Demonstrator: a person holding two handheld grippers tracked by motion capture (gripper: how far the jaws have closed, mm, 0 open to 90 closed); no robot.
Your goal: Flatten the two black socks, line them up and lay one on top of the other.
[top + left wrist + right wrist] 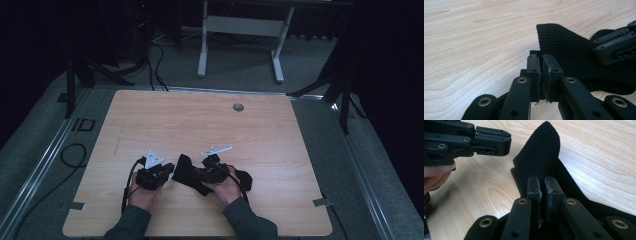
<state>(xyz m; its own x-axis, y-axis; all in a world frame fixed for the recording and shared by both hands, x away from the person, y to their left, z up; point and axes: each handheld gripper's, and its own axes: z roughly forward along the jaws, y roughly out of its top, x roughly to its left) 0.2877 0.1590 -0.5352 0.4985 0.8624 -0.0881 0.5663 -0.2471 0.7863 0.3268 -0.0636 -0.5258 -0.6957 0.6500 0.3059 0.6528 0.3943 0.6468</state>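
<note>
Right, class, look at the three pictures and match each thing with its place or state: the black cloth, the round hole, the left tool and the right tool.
Things:
1. black cloth
2. round hole
3. left tool
4. right tool

Places or states:
A. shut on the black cloth
B. near the far edge of the table
C. shut on nothing, beside the black cloth
D. one end raised off the table

Pairs: 1-D, 2-B, 3-C, 4-A

Dim room, grey carpet floor (240, 60), light wooden table (200, 120), white desk frame (240, 30) behind, black tripod stands (345, 90), dark curtains (390, 75)
</note>
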